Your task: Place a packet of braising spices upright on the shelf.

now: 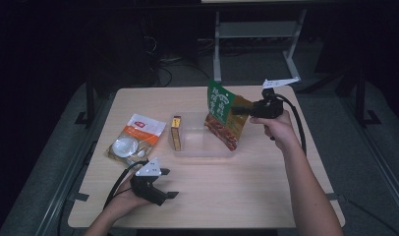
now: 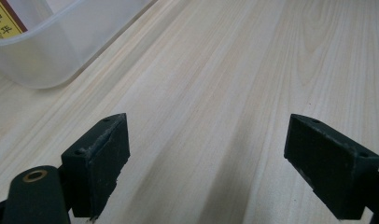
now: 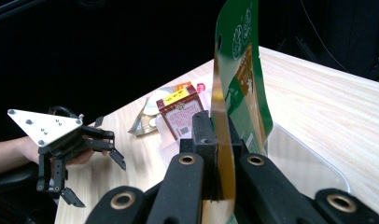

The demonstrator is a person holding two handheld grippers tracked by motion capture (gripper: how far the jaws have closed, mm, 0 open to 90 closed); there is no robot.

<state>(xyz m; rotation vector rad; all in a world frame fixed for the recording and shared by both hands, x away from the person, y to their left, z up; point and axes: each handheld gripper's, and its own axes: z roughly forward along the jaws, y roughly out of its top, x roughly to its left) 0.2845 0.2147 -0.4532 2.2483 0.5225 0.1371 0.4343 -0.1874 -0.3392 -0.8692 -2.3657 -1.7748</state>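
A: How's the right gripper point(image 1: 242, 111)?
B: Clamped on the green snack pouch point(image 1: 224, 114), which hangs tilted over the clear plastic tub point(image 1: 203, 149) just below the jaws.

A: And the left gripper point(image 1: 163, 184)?
B: Jaws wide apart, nothing between them, low over the wooden table point(image 1: 237, 191). The tub, with a small yellow box point(image 1: 176, 132) inside it, lies ahead; a white-and-orange packet point(image 1: 135, 136) sits beyond, to its left.

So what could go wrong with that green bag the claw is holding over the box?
The right gripper pinches the green bag only at its thin edge, so the bag might slip or swing. Its lower end dips into the clear tub, where the small box already stands upright; a careless drop could knock that box over or leave the bag leaning over the rim. The left gripper rests open on the table, apart from the tub, so nothing steadies it.
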